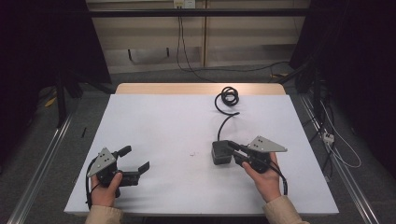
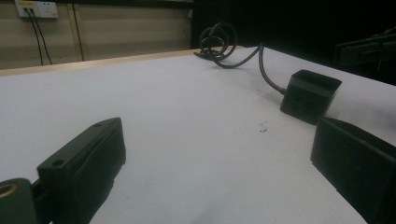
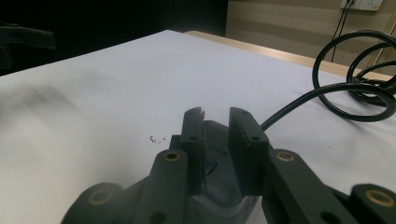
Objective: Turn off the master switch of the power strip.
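The right hand-held gripper (image 1: 232, 150) is pinching the black power adapter (image 1: 220, 152) near the worktop's (image 1: 154, 126) front right; its cable (image 1: 228, 97) is lying coiled, untouched. The left hand-held gripper (image 1: 136, 158) is waiting wide, empty.

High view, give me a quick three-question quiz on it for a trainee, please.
1. True or false: the left tongs stand open above the bare white table, with nothing between them.
2. Where does the cable coil lie? A: near the far edge of the table. B: beside the person's left hand. C: on the floor.
3. Which tongs are at the black box?
Key: 1 true. 2 A. 3 the right tongs.
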A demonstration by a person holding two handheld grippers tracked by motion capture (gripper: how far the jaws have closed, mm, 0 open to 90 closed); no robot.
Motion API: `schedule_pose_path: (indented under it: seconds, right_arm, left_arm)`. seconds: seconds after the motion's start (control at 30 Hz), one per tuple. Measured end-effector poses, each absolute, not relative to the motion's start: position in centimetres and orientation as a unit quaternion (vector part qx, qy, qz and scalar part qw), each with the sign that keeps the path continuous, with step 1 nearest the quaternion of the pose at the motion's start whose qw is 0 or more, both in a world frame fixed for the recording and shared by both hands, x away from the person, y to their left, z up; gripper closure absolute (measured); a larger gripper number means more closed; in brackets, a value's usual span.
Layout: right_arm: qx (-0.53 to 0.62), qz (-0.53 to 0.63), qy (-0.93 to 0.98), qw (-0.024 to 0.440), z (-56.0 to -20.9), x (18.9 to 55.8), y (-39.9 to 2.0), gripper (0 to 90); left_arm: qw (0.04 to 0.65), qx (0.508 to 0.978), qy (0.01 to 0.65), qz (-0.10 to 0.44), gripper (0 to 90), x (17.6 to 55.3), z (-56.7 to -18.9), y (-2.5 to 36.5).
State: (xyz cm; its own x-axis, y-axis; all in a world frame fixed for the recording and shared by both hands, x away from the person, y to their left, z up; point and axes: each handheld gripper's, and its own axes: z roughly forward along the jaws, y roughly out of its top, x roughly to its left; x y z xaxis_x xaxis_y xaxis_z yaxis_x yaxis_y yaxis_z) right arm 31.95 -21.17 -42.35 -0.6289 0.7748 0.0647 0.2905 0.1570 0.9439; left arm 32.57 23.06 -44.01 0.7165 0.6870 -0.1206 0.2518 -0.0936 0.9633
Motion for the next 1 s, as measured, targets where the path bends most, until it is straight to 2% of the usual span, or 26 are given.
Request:
schedule_pose_path:
  seconds: [1.0]
  right_arm:
    - [0.369, 0.533, 0.732, 0.209, -42.54, 32.29, -20.84, 85.0]
  left_arm:
    - [0.587, 0.717, 0.327, 0.187, 2.8, 32.54, -43.98, 23.08]
